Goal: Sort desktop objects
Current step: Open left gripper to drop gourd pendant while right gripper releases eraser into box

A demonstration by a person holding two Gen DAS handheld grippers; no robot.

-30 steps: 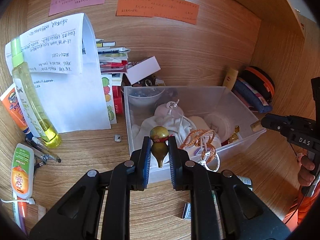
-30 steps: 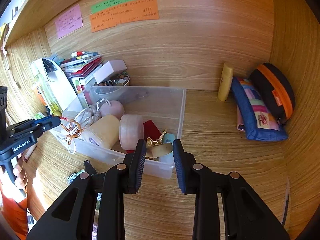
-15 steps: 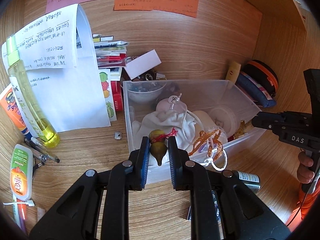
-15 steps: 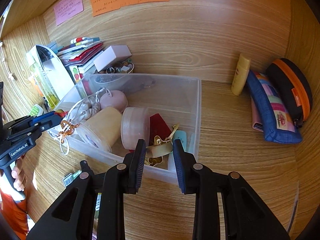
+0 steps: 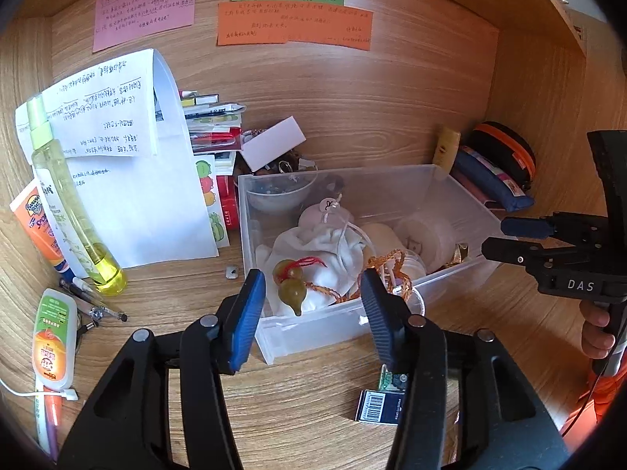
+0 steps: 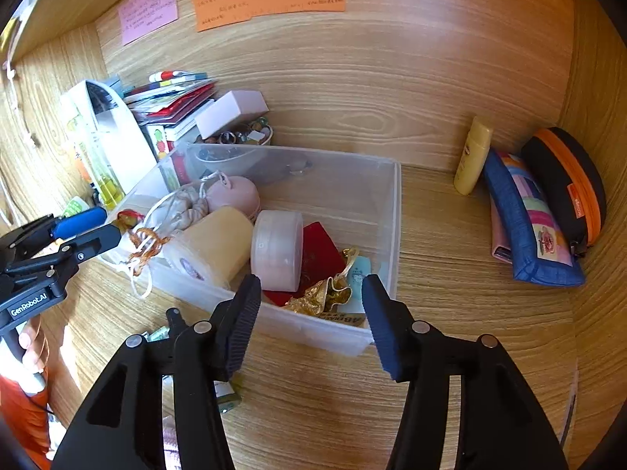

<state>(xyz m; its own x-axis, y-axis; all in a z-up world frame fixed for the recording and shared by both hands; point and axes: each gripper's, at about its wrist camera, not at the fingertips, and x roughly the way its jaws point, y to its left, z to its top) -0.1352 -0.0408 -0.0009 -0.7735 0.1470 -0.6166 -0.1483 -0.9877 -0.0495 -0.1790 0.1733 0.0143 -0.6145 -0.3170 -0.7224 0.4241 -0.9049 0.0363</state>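
The little gourd (image 5: pixel 292 282) lies on a white cloth bag (image 5: pixel 317 246) at the near left corner of the clear box (image 5: pixel 462 274), low in the centre of the left view, crowded by an orange cord (image 5: pixel 386 262) and a cream roll (image 6: pixel 213 244). It sits free between the left tongs (image 5: pixel 311 305), whose fingers stand wide apart. Only the right view shows the gold foil (image 6: pixel 321 299) and red card (image 6: pixel 319 252) between the right tongs (image 6: pixel 309 319), also spread apart, above the worktop (image 6: pixel 450 235).
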